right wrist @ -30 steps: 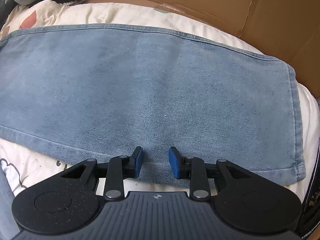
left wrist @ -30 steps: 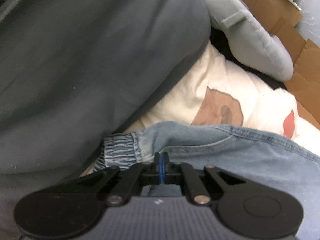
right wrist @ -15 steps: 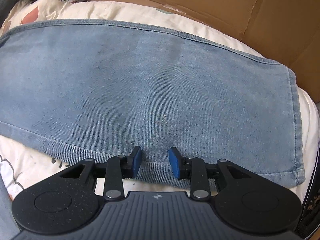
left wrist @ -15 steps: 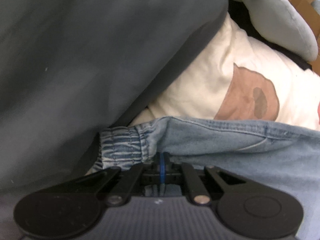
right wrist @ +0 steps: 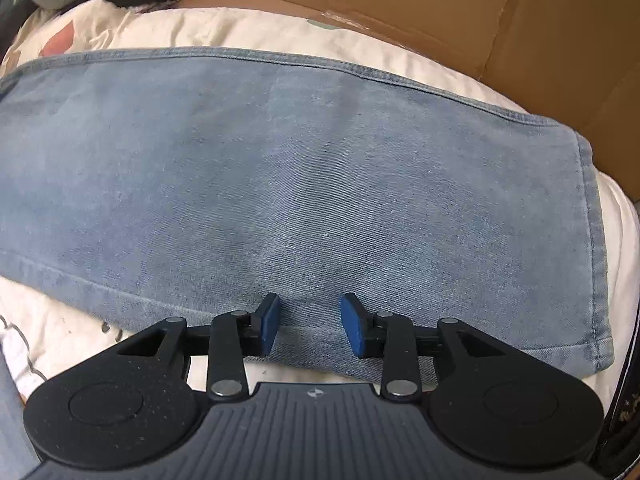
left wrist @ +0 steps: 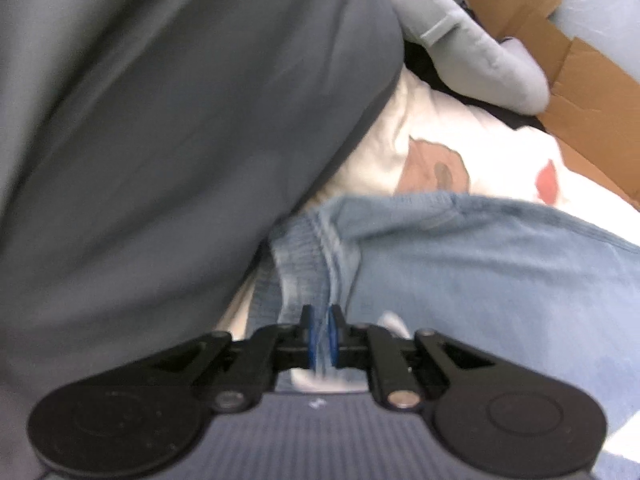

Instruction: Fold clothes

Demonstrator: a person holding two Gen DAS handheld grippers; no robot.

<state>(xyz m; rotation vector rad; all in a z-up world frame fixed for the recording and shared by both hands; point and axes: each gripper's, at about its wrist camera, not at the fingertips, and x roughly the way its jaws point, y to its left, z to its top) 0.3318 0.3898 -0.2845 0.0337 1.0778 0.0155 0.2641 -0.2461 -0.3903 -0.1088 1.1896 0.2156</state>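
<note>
Left wrist view: the waistband (left wrist: 298,268) of the jeans (left wrist: 480,280) is pinched between the pads of the left gripper (left wrist: 320,336). The jaws have just been opening slightly, yet denim is seen between them and is judged to be gripped. The band stands gathered and raised towards the camera, beside a grey cloth (left wrist: 180,120) that fills the left of the view. Beyond the jeans, a cream quilt (left wrist: 460,136) with printed patches is seen, then a grey cushion (left wrist: 460,48) and cardboard (left wrist: 592,112).

Right wrist view: the leg of the jeans (right wrist: 300,184) is laid flat across the quilt (right wrist: 240,28), its hem (right wrist: 592,240) at the right, near the cardboard (right wrist: 440,4). The right gripper (right wrist: 310,328) is released: its blue pads (right wrist: 270,324) stand apart over the near edge of the leg, with nothing clasped between them. Whether the pads touch the cloth cannot be told.

Progress: the jeans are shown spread lengthwise as a single flat band, apparently with one leg laid on the other, though the layers cannot be separated in the views. No crosswise fold is seen. The work is therefore judged to be at an early stage. The waist end is taken up; the hem end is not yet grasped. The folding of the length into a compact stack is left to be done.
</note>
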